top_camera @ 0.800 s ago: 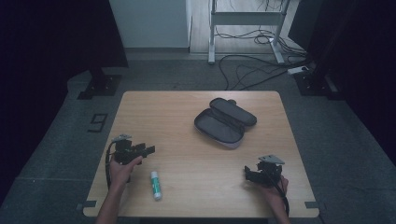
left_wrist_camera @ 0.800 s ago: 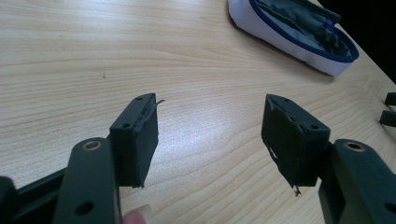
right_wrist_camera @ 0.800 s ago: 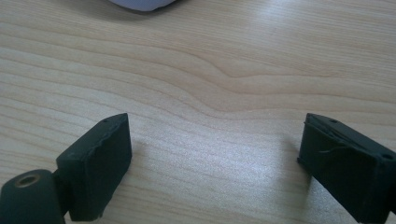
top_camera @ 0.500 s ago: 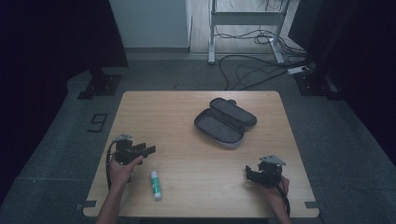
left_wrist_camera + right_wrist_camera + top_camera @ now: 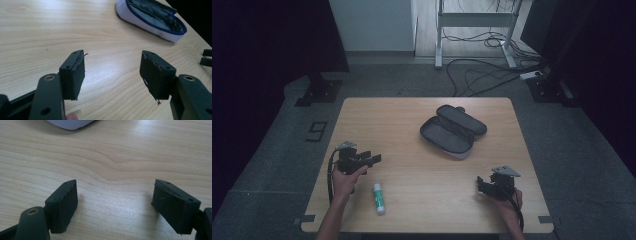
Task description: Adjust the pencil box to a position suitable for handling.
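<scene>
both on wooden table (image 5: pixel 412 130), near front edge. left gripper (image 5: pixel 373 159) jaws spread, empty, pointing toward open pencil case (image 5: pixel 453 131) at table centre. right gripper (image 5: pixel 480 184) jaws spread wide, empty, over bare wood. glue stick (image 5: pixel 378 198) lying flat just beside left hand (image 5: pixel 346 179).

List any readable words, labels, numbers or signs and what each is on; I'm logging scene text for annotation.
"9": a dark figure on the grey floor left of the table.
Glue stick: its green band may carry print, too small and blurred to read.
Pencil case: no lettering seen.
Left claw and right claw: open, unmarked.
</scene>
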A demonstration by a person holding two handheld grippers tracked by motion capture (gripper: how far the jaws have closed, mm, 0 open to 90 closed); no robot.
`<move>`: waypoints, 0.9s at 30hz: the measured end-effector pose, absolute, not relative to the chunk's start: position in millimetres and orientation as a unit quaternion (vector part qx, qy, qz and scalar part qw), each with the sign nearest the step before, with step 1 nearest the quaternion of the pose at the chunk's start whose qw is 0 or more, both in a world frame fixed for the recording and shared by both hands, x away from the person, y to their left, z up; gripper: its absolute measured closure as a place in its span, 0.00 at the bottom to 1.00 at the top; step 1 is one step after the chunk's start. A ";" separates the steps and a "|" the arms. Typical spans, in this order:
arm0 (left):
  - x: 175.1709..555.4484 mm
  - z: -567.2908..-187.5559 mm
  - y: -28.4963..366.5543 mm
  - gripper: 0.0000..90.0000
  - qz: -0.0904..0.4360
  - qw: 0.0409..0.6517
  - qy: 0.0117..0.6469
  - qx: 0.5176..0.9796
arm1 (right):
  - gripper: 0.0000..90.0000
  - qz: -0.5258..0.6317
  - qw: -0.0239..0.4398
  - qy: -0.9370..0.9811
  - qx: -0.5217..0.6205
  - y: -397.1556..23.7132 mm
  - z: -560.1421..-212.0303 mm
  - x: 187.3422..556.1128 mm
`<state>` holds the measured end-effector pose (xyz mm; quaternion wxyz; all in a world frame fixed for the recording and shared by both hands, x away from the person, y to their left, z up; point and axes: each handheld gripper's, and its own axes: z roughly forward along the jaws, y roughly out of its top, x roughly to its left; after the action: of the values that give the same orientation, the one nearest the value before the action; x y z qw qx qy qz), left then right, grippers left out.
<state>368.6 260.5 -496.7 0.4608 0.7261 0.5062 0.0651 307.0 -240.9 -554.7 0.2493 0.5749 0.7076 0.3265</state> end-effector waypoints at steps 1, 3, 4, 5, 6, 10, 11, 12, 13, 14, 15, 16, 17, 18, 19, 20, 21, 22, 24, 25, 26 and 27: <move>369.1 -496.2 259.2 0.41 0.064 0.460 0.505 0.727 | 0.22 0.326 0.249 0.708 0.575 -240.9 -554.7 307.0; 370.1 -495.4 255.8 0.41 0.062 0.464 0.503 0.726 | 0.24 0.328 0.248 0.707 0.576 -241.5 -554.4 307.8; 371.7 -494.0 252.6 0.41 0.058 0.463 0.500 0.730 | 0.25 0.330 0.245 0.706 0.577 -242.9 -553.8 308.6; 372.2 -492.6 251.0 0.41 0.058 0.463 0.499 0.730 | 0.25 0.333 0.241 0.704 0.578 -243.4 -553.3 308.9; 372.2 -492.6 251.0 0.41 0.058 0.463 0.499 0.730 | 0.25 0.333 0.241 0.704 0.578 -243.4 -553.3 308.9; 375.4 -486.0 244.9 0.41 0.059 0.468 0.494 0.730 | 0.27 0.340 0.244 0.701 0.577 -245.4 -550.4 310.0; 376.3 -484.2 241.9 0.41 0.059 0.472 0.493 0.728 | 0.27 0.343 0.244 0.699 0.578 -245.5 -549.5 310.3; 376.8 -483.2 240.0 0.41 0.058 0.473 0.493 0.728 | 0.27 0.347 0.244 0.699 0.576 -245.2 -548.0 310.8; 377.7 -482.2 237.6 0.41 0.058 0.474 0.491 0.729 | 0.27 0.347 0.244 0.699 0.576 -245.2 -548.0 310.8; 379.0 -481.3 234.8 0.41 0.058 0.472 0.489 0.731 | 0.27 0.347 0.245 0.700 0.574 -244.8 -547.4 311.1; 381.0 -480.2 231.7 0.41 0.058 0.470 0.486 0.734 | 0.27 0.347 0.246 0.700 0.573 -244.4 -546.7 311.3; 382.2 -479.4 229.7 0.41 0.058 0.470 0.486 0.735 | 0.28 0.350 0.248 0.700 0.572 -244.1 -545.9 311.8; 383.6 -478.1 227.4 0.41 0.056 0.470 0.485 0.735 | 0.28 0.353 0.247 0.699 0.571 -244.1 -545.5 312.0; 385.4 -476.5 224.7 0.41 0.058 0.472 0.484 0.735 | 0.28 0.355 0.247 0.697 0.572 -244.2 -544.8 312.2; 386.3 -475.5 223.1 0.42 0.057 0.474 0.485 0.733 | 0.28 0.357 0.249 0.695 0.572 -244.4 -543.7 313.2; 388.2 -474.2 221.2 0.42 0.057 0.472 0.484 0.735 | 0.28 0.357 0.249 0.695 0.572 -244.4 -543.7 313.2; 390.1 -472.9 219.4 0.42 0.059 0.470 0.484 0.735 | 0.29 0.357 0.250 0.695 0.571 -245.0 -543.0 313.8; 391.8 -471.6 217.6 0.42 0.060 0.469 0.484 0.736 | 0.29 0.359 0.250 0.694 0.572 -245.4 -542.4 314.3; 395.4 -468.3 212.5 0.42 0.060 0.470 0.482 0.737 | 0.30 0.363 0.249 0.691 0.573 -246.6 -540.6 315.8; 396.6 -467.2 211.0 0.42 0.062 0.467 0.480 0.740 | 0.30 0.364 0.251 0.691 0.572 -247.5 -539.4 316.7; 398.0 -466.0 208.9 0.42 0.064 0.465 0.479 0.742 | 0.30 0.366 0.250 0.690 0.572 -247.7 -538.7 317.1; 399.0 -465.2 207.2 0.42 0.063 0.465 0.480 0.741 | 0.30 0.368 0.251 0.689 0.572 -247.9 -537.9 317.8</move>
<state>399.0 207.2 -465.2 0.4649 0.7413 0.4798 0.0635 317.8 -247.9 -537.9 0.2510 0.5720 0.6889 0.3677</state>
